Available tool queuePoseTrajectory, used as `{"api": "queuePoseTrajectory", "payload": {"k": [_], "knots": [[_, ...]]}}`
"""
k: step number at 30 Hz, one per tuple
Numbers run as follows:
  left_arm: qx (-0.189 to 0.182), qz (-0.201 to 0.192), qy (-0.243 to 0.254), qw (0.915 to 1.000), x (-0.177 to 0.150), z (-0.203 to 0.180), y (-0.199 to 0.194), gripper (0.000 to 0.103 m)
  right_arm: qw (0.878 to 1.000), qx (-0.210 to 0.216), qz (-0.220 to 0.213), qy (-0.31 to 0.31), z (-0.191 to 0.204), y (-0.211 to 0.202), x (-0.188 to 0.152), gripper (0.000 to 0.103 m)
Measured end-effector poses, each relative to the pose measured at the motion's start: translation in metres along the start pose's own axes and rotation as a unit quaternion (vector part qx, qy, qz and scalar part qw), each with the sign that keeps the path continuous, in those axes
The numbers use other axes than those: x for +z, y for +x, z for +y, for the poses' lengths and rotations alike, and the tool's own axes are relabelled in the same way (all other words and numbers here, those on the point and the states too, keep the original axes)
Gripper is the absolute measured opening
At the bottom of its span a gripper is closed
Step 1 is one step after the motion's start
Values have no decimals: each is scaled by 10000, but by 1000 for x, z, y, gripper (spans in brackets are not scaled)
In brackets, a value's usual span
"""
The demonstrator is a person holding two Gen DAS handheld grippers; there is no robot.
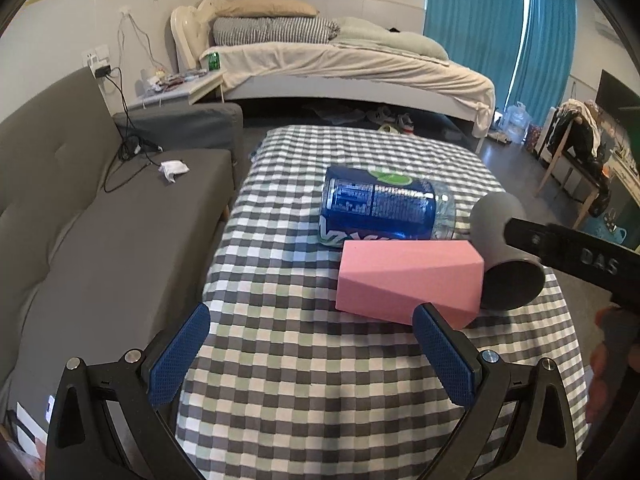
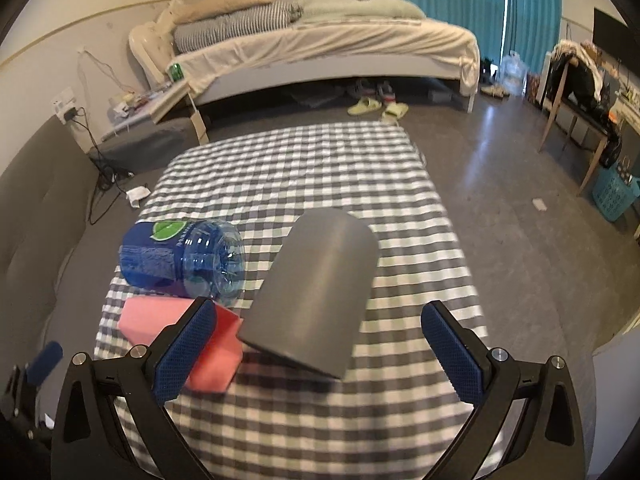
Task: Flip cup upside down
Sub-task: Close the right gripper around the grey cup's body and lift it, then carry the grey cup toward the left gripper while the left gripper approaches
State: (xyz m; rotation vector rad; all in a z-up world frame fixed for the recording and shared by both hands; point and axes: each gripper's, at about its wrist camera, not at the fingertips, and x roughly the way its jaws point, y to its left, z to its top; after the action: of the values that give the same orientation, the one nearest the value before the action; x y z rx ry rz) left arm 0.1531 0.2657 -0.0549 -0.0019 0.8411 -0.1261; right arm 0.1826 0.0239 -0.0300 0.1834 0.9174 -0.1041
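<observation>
Daylight, soft, coming through the teal curtains (image 1: 496, 28) at the back right; room evenly lit, a bit dim at the sofa side. Glare streaks on the floor (image 2: 500, 152) near the curtains. Soft shadows under the pink block (image 1: 408, 280) and the grey cup (image 2: 316, 292). Right wrist view smeared by motion blur, left view sharper. Heavy fisheye bending, black vignette in every corner

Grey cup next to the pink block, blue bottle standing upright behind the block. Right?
One error: the blue bottle is not upright, it lies on its side, as the left wrist view shows. The grey cup is next to the pink block, with the bottle behind the block.
</observation>
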Motion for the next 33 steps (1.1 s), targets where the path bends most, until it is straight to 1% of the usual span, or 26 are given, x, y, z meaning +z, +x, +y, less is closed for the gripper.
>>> {"api": "queuePoseTrajectory", "payload": {"k": [2,4,9,12,16,19,23,27,31,33], "knots": [[-18,95,21,10000,-1,0,7,103,9999,-4,97,39,1,10,0,99],[-36,155,34,9999,-1,0,12,103,9997,31,220,96,1,18,1,93],[-124,297,41,9995,-4,-1,23,103,9989,38,452,154,3,33,0,89],[-146,347,54,9993,-6,-3,25,103,9978,98,627,192,5,43,1,82],[-129,322,37,9994,-6,-2,22,103,9973,196,667,215,1,40,0,81],[-113,288,11,9995,-5,-1,17,103,9972,228,706,122,0,32,-6,80],[-89,122,-2,9999,-9,-1,1,103,9969,244,747,72,-9,15,-24,79],[-60,1,-27,10000,-17,-1,-15,103,9959,247,866,-25,-17,-7,-52,79],[-45,-64,-177,9998,-28,4,-31,103,9949,355,926,-172,-17,-26,-80,79],[-91,-82,-268,9996,-33,6,-39,103,9943,382,930,-352,-12,-35,-94,79]]}}
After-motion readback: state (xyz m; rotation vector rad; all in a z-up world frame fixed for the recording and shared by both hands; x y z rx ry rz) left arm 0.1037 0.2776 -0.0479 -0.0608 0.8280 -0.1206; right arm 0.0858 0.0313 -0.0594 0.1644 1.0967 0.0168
